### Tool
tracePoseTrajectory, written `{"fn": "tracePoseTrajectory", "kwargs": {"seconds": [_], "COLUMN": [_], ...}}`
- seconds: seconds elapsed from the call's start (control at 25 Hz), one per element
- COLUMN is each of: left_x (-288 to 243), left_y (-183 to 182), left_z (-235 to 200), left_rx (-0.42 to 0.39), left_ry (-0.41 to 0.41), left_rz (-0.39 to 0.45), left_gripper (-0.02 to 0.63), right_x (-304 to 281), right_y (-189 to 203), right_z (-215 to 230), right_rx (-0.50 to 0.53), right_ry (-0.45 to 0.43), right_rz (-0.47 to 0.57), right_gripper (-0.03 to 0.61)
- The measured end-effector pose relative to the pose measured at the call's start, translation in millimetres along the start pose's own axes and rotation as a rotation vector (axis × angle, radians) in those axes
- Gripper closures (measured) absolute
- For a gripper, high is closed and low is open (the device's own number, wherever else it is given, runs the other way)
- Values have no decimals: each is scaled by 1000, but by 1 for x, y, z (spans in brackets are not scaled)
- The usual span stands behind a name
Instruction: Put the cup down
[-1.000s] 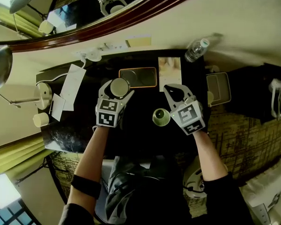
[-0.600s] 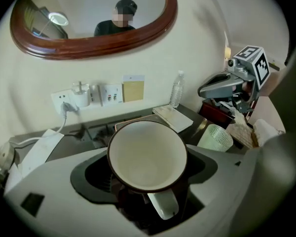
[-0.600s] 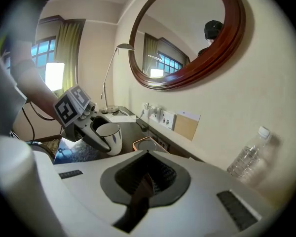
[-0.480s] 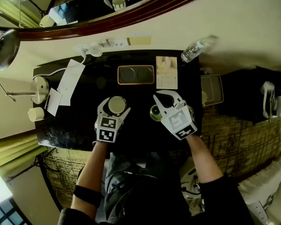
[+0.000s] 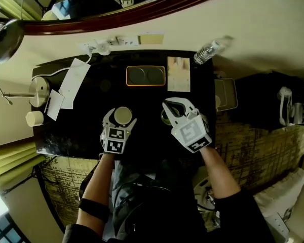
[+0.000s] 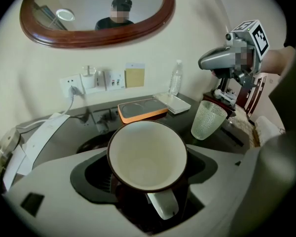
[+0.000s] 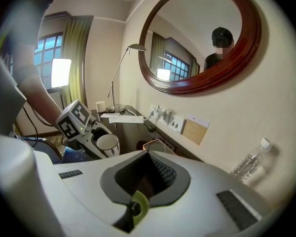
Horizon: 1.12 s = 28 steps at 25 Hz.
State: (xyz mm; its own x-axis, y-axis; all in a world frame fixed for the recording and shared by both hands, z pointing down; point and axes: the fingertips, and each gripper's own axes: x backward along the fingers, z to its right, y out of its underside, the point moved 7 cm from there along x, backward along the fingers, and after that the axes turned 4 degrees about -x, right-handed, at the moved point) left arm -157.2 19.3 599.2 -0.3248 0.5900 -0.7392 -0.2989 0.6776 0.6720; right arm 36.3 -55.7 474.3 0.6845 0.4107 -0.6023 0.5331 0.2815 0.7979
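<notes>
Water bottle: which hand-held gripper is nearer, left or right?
Right. The right hand-held gripper sits short of the water bottle, slightly to its left; the left hand-held gripper, holding the mug, is farther left.

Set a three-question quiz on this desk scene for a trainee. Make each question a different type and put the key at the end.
1. True or false: the left gripper holds a mug whose handle points back toward that gripper's camera.
2. What do the right gripper's jaws pinch? A a spoon; B the rim of a textured glass; C a pen.
3. Name the clear object that stands by the wall, right of the orange-edged tray.
Key: 1 true; 2 B; 3 the plastic water bottle.
</notes>
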Motion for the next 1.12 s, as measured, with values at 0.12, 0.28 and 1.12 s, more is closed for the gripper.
{"fn": "tracePoseTrajectory", "kwargs": {"seconds": [0.12, 0.28, 1.12], "left_x": [0, 2, 103], "left_y": [5, 10, -37], "left_z": [0, -3, 0], "left_rx": [5, 17, -105], "left_ry": [-5, -6, -80], "left_rz": [7, 29, 141], "left_gripper": [209, 207, 130], "right_x": [0, 0, 36], "right_y": [0, -1, -6], "right_z": [-4, -10, -20], "right_rx": [-1, -2, -56], "right_ry": [-1, -4, 43], "right_rz": [-7, -10, 27], "right_gripper": [563, 563, 563]}}
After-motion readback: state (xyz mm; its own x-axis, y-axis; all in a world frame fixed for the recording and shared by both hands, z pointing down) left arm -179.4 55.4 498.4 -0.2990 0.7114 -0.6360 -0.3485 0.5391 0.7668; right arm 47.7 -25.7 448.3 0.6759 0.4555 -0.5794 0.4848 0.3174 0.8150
